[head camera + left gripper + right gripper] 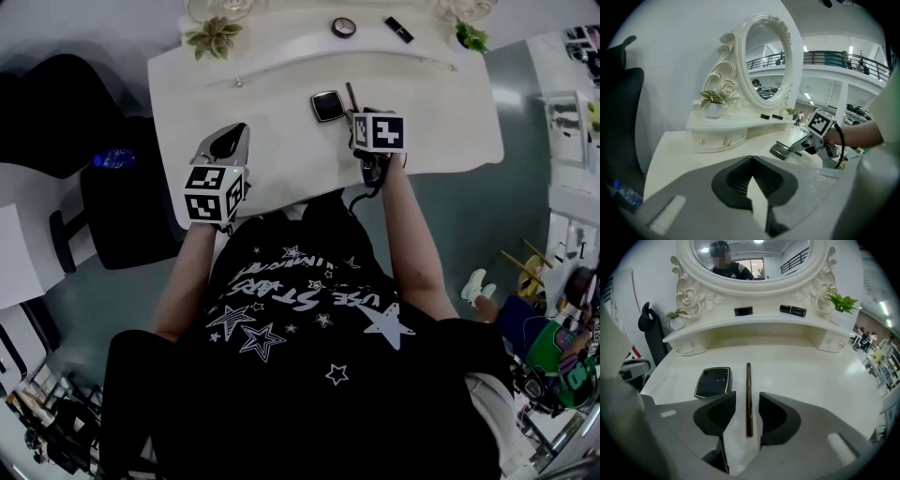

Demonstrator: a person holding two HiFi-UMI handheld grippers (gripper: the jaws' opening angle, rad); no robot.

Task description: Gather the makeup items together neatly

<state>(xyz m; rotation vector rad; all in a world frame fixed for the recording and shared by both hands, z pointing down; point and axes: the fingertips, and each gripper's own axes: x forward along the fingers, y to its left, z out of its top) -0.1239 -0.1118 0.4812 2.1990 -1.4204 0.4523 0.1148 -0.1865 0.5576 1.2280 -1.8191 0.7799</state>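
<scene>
A thin brown makeup pencil (748,394) lies flat on the white vanity table (801,376). It sits between the jaws of my right gripper (747,398), which stand open with a gap on each side of it. A black square compact (713,381) rests just left of the pencil, close by it. On the raised shelf sit a small round black case (743,311) and a black lipstick (792,310). My left gripper (750,158) is shut and empty, over the table's left front (232,131). From it I see the compact (780,149) and the right gripper (799,146).
An oval white mirror (764,61) stands behind the shelf, which has small drawers (717,140). Potted plants stand at the shelf's left end (214,36) and right end (469,37). A black chair (112,206) is left of the table.
</scene>
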